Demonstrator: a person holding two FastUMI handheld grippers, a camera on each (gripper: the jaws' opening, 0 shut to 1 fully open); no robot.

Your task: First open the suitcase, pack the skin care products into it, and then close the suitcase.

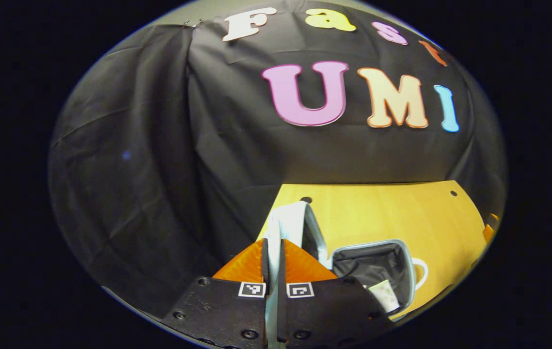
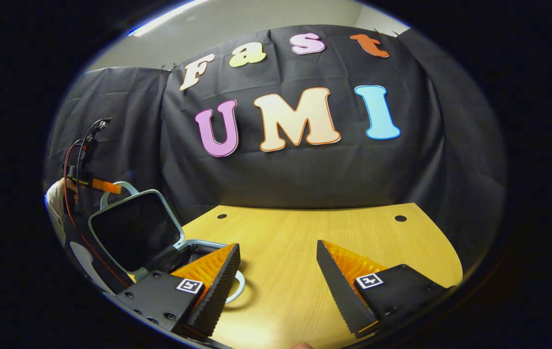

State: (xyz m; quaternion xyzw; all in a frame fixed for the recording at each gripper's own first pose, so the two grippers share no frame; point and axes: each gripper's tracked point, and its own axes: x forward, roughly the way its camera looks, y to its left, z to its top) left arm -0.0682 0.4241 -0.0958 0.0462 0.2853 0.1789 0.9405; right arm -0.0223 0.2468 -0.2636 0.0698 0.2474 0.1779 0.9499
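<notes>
The small suitcase stands open at the table's left. Its lid is raised, and my left gripper is shut on the lid's pale rim. The base has a dark lining and holds a white skin care packet. In the right gripper view the upright lid shows its dark inside, and the left gripper, held by a hand, pinches its top edge. My right gripper hangs open above the table, just right of the suitcase base, with nothing between its fingers.
The yellow wooden table has two small holes near its far edge and stretches bare to the right of the suitcase. A pale carry handle sticks out from the base toward my right gripper. Black cloth walls close the booth behind and at the sides.
</notes>
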